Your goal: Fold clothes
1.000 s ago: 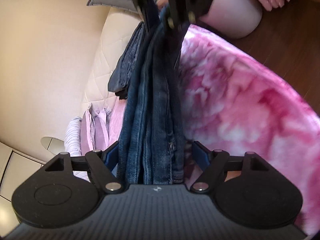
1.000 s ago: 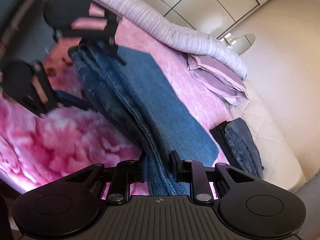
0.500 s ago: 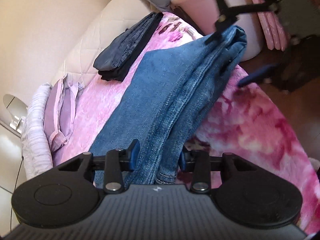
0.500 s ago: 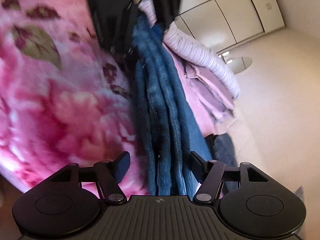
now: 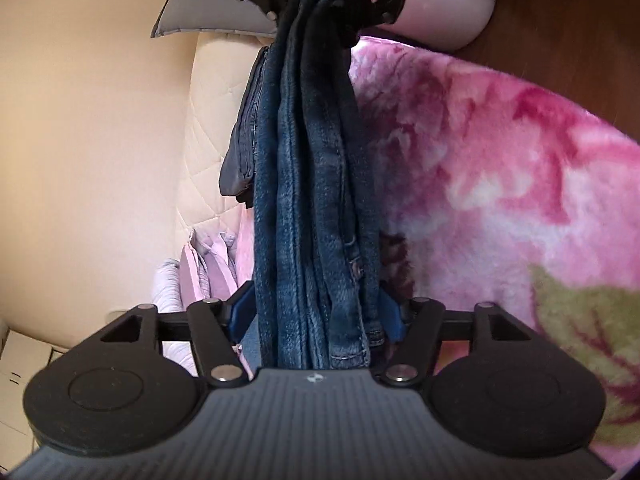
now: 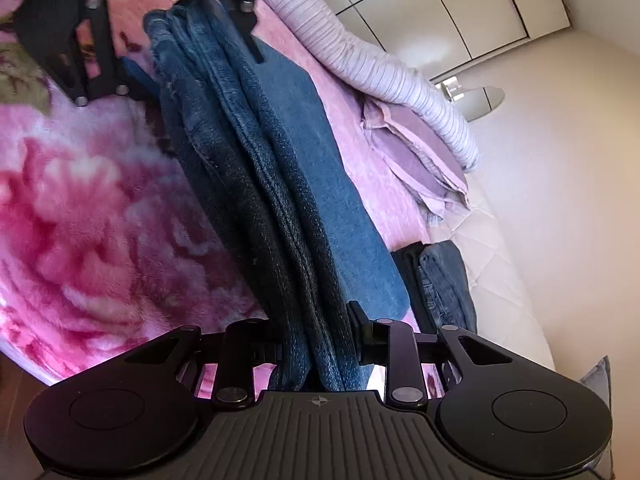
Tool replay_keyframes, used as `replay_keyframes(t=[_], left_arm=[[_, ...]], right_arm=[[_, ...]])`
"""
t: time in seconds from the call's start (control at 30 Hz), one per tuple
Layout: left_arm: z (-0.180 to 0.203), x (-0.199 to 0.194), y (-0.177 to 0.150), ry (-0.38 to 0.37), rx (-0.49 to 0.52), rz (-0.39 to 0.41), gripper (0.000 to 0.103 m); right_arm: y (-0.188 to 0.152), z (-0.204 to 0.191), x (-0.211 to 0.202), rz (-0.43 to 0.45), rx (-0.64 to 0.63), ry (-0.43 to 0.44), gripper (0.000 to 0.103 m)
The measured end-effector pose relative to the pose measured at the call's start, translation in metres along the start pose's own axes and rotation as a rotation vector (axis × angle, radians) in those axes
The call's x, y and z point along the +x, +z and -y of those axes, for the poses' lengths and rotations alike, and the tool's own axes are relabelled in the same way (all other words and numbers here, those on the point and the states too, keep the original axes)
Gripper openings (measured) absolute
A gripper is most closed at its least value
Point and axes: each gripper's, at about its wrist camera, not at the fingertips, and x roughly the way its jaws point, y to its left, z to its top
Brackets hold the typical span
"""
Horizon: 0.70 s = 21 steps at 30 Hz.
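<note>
Step in hand, as I judge it: carrying a lengthwise-folded pair of blue denim jeans (image 5: 316, 184) stretched between both grippers over the bed.

Left gripper (image 5: 316, 316) is bracketing one bunched end of the jeans. Its jaws have just been opening, and the blue pads (image 5: 390, 316) are sitting close on either side of the thick bundle. I am reading this as a grip, though a loose one.

Right gripper (image 6: 320, 344) is clamping the opposite end. Its jaws have just been closing, and the black fingers (image 6: 366, 340) are pressing into the narrow stack of layers.

The jeans are hanging taut as a long strip between the two claws, above the pink floral fleece blanket (image 6: 92, 208), with one broad panel draping toward the bedding.

A finished pile of dark folded jeans (image 6: 440, 284) is lying well apart on the cream quilted mattress (image 5: 204, 128), near the lilac pillows (image 6: 416, 160).

Next move, in my judgement: lowering the strip flat onto the blanket, then bringing one end over the other to halve it. That needs both grips secure and the layers kept aligned, otherwise the bundle may fan out.
</note>
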Motion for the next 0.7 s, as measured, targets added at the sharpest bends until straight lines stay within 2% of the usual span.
replay_keyframes(t=[0.1,0.23,0.37,0.43,0.47,0.53,0.63,0.7], left_arm=[[-0.005,-0.003,-0.004,-0.01,-0.012,0.003,0.061],[-0.012,0.006,-0.002,-0.019,-0.025,-0.015,0.063],[-0.023,0.032,-0.006,-0.029,-0.081,-0.109,0.063],[-0.033,0.036,-0.015,-0.05,-0.146,-0.119,0.06],[-0.037,0.036,-0.018,-0.059,-0.168,-0.121,0.055],[-0.034,0.034,-0.018,-0.074,-0.144,-0.117,0.045],[-0.02,0.035,-0.017,-0.1,-0.105,-0.114,0.038],[-0.017,0.037,-0.017,-0.098,-0.117,-0.115,0.036]], right_arm=[[0.0,-0.006,-0.004,0.006,0.018,0.019,0.028],[0.015,0.025,-0.015,0.037,0.103,0.027,0.027],[0.035,0.053,-0.022,0.056,0.121,0.013,0.026],[0.037,0.058,-0.023,0.05,0.118,0.015,0.026],[0.033,0.055,-0.023,0.039,0.117,0.024,0.026],[0.021,0.036,-0.024,0.016,0.106,0.046,0.027],[0.004,0.0,-0.019,-0.022,0.042,0.058,0.029],[-0.002,-0.025,-0.014,-0.051,-0.027,0.036,0.035]])
